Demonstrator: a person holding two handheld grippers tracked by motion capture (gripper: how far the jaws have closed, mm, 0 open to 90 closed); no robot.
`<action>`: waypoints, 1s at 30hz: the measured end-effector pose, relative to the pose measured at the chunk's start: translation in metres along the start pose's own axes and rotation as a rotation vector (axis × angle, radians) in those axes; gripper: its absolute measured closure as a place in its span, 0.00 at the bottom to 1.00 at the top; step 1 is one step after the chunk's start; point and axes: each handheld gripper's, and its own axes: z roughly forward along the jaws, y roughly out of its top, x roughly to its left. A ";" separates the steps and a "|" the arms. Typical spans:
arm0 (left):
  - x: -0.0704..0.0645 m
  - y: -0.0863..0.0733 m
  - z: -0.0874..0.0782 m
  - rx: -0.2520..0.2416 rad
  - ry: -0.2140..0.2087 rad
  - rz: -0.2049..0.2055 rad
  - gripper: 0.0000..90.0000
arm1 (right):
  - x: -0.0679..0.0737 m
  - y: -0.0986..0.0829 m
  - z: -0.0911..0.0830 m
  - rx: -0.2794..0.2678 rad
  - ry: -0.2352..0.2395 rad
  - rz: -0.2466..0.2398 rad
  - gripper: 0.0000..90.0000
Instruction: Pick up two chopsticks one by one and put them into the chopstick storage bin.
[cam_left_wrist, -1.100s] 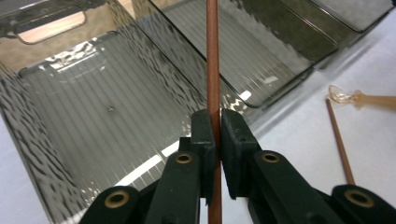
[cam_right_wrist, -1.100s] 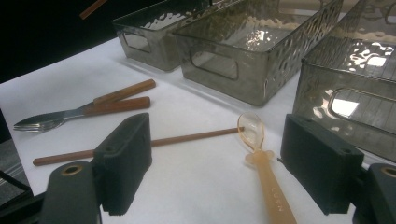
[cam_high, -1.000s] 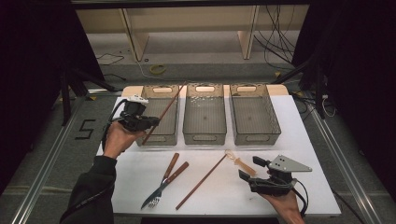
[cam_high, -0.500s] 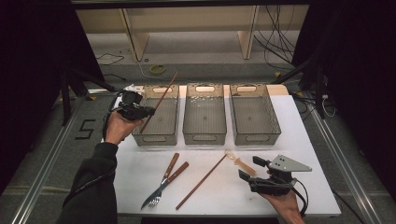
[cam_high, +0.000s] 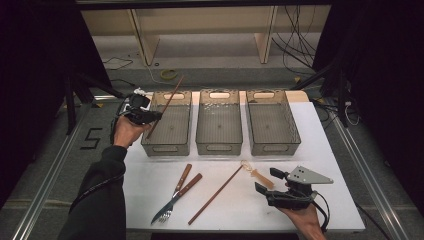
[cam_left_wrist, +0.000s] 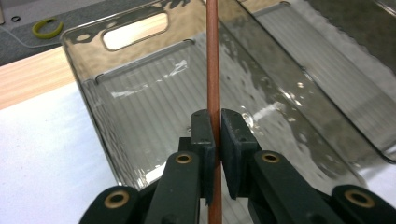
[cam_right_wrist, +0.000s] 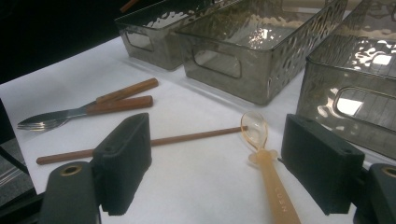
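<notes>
Three clear bins stand in a row along the far edge of the desk (cam_high: 320, 145) in the high view. The left claw (cam_high: 150, 116) hovers at the left bin (cam_high: 168, 131), clamped on one chopstick (cam_high: 166, 106) that slants up over the bin's far rim. On the bare desk near the front edge lie a second chopstick (cam_high: 215, 194), a fork (cam_high: 169, 206), a knife (cam_high: 182, 181) lying against it, and an amber spoon (cam_high: 255, 173): one of each. The right claw (cam_high: 265, 182) rests near the front right corner, its jaws wide apart and holding nothing, just beside the spoon.

Seen from the left gripper view, the jaws are pinched tight on the chopstick (cam_left_wrist: 213, 70), which runs straight up over the left bin (cam_left_wrist: 140, 107).

Looking along the right gripper view, the spoon (cam_right_wrist: 266, 158) lies between the spread jaws, and the loose chopstick (cam_right_wrist: 187, 137), fork (cam_right_wrist: 51, 119) and knife (cam_right_wrist: 126, 90) lie beyond.

The step in hand looks like dropping the held chopstick into the left bin; next the left claw would need to lower it inside and let go.
</notes>
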 end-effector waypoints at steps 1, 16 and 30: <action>0.001 0.000 0.001 0.000 0.002 -0.007 0.93 | 0.000 0.000 0.000 0.000 0.000 0.000 0.28; 0.005 -0.007 0.012 0.022 -0.001 -0.022 0.93 | 0.000 0.000 0.000 0.000 0.004 0.003 0.28; 0.008 -0.022 0.021 0.060 0.003 -0.038 0.93 | 0.000 0.000 0.000 0.002 0.007 0.002 0.28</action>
